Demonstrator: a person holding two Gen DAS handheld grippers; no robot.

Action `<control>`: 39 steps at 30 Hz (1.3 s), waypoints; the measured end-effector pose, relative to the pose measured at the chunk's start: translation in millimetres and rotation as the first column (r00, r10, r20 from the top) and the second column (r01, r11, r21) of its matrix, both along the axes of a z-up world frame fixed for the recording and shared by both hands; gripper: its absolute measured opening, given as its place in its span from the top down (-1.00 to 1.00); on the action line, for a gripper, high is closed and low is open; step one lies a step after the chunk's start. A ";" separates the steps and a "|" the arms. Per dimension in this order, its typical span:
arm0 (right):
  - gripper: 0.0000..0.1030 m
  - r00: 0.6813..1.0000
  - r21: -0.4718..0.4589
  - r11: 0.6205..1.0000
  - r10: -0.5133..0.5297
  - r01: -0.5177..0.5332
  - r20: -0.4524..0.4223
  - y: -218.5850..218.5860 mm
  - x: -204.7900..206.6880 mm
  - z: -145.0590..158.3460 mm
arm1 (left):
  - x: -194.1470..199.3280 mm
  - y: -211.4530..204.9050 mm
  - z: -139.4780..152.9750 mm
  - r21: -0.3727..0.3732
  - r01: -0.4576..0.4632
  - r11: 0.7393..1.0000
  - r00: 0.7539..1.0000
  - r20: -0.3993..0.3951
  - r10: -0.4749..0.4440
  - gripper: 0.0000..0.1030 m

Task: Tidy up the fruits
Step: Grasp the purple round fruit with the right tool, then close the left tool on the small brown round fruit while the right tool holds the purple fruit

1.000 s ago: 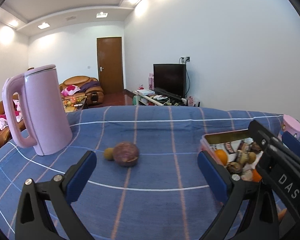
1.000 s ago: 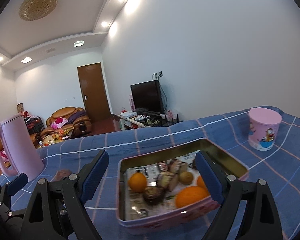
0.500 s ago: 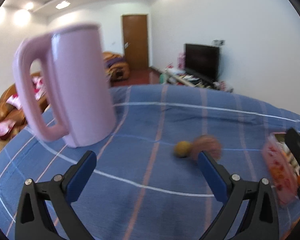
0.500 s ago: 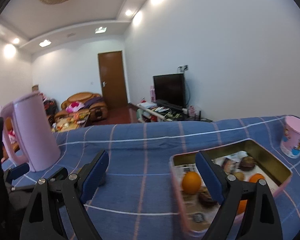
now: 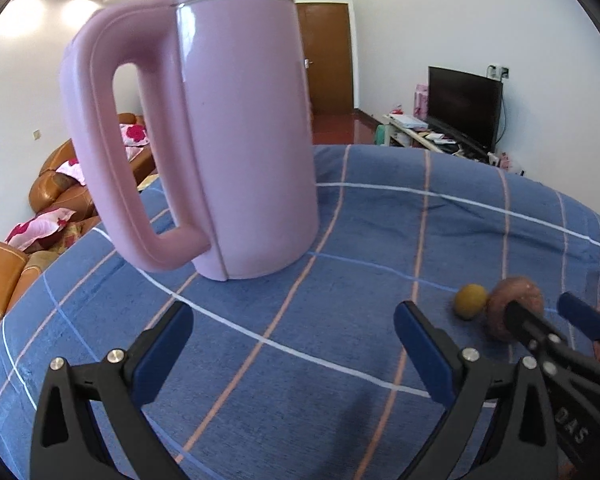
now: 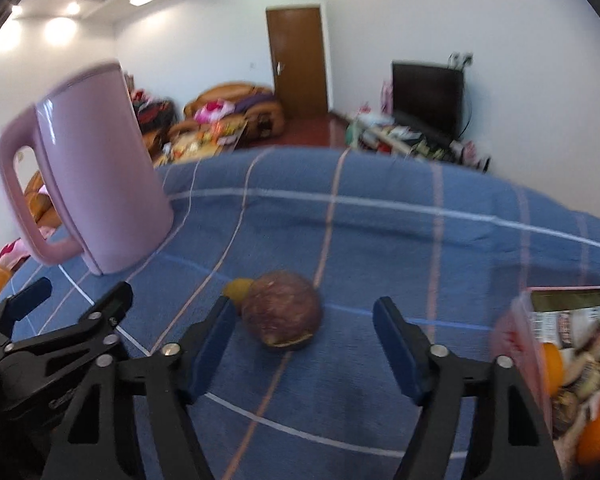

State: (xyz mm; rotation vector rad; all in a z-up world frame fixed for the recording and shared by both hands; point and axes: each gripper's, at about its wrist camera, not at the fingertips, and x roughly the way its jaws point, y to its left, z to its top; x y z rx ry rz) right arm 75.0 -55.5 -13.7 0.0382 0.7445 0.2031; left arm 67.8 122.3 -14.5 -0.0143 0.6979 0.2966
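Right gripper (image 6: 304, 344): fingers apart, nothing between them. The brown fruit (image 6: 283, 309) lies on the desk (image 6: 420, 248) just ahead of the gap, nearer the left finger than the right. A small yellow fruit (image 6: 238, 289) sits against its far left side, apparently touching.

Left gripper (image 5: 292, 352): fingers apart and empty, pointed at the pink kettle (image 5: 220, 128), which stands well ahead of them. It plays no evident part in this step.

The tin (image 6: 560, 344), holding oranges and other fruit, is beyond the right finger, at the view's edge.

Judgement: the step in hand is picking up the brown fruit for the tin. To do it well, shift the right gripper slightly left so the fruit is centred, then advance until both pads pass its widest part before closing. The left finger needs to slip in beside the yellow fruit without nudging it; round fruit would likely roll. Close gently; the skin looks rough, so grip should hold.
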 end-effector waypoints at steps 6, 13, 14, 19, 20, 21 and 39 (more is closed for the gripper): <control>-0.22 0.993 0.027 1.000 0.011 -0.008 -0.115 5.0 29.2 -16.0 | 4.6 8.6 -3.0 -0.013 -0.015 1.000 1.000 -0.026 0.014 -0.97; -0.02 0.992 0.064 0.998 -0.003 0.011 -0.130 -3.7 27.2 -19.9 | 5.3 6.0 -3.1 -0.003 0.001 1.000 1.000 -0.023 -0.001 -0.97; -0.02 0.993 0.073 0.997 -0.010 0.019 -0.120 -5.6 22.8 -18.9 | 5.0 5.4 -2.5 -0.003 0.006 1.000 1.000 -0.022 -0.006 -0.97; -0.02 0.992 0.092 0.992 -0.097 0.090 0.079 -25.1 -21.3 4.3 | 2.8 -0.4 1.6 -0.011 0.062 0.998 0.998 0.014 -0.062 -0.97; -0.02 0.984 0.093 0.990 -0.121 0.110 0.130 -29.0 -32.8 9.5 | 2.1 -2.3 2.6 -0.020 0.083 0.996 0.996 0.025 -0.082 -0.97; -0.02 0.975 0.087 0.988 -0.140 0.127 0.171 -32.2 -42.8 13.6 | 2.0 -4.0 3.1 -0.033 0.104 0.994 0.994 0.033 -0.103 -0.97; -0.02 0.952 0.160 0.962 -0.249 0.222 0.179 -64.3 -52.8 14.3 | 81.7 -89.3 -17.9 -0.068 0.344 0.937 0.923 -0.161 -0.350 -0.14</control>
